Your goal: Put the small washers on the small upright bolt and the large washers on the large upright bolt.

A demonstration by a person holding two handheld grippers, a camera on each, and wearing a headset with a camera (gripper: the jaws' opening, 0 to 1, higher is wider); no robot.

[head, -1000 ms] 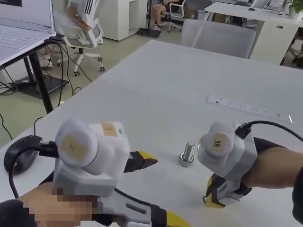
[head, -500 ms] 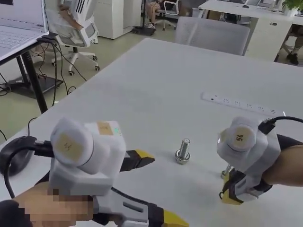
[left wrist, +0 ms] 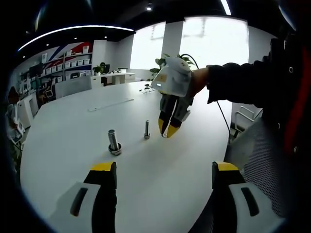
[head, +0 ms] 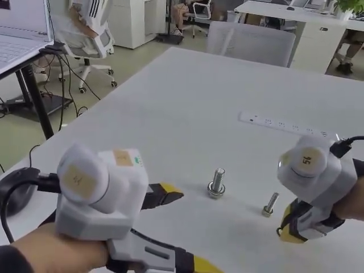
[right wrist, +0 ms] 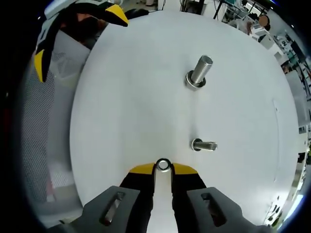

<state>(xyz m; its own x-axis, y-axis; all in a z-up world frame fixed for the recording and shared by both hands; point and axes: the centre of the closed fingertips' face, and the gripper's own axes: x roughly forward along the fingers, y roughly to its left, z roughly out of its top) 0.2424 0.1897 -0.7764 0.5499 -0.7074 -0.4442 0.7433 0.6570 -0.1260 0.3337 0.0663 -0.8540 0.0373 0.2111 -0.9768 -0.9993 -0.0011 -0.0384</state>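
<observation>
A large bolt (head: pixel 216 183) stands upright mid-table with a wider ring at its base; it is also in the gripper views (left wrist: pixel 114 141) (right wrist: pixel 198 73). To its right stands the small bolt (head: pixel 270 203) (left wrist: pixel 146 129) (right wrist: pixel 203 145). My right gripper (right wrist: pixel 163 167) is shut on a small metal washer (right wrist: pixel 163 165), pinched between its yellow tips, just short of the small bolt. In the head view the right gripper (head: pixel 293 227) hangs right of the small bolt, pointing down. My left gripper (left wrist: pixel 164 167) (head: pixel 165 194) is open and holds nothing, left of the large bolt.
A white power strip (head: pixel 284 123) lies farther back on the white table (head: pixel 170 108). A grey chair (head: pixel 250 42) stands at the far edge. A black cable and a dark round object (head: pixel 17 190) sit at the near left corner. A desk with cables stands left.
My right gripper has moved right, away from the large bolt, and the small bolt has come into sight beside it. The left gripper has stayed put.
</observation>
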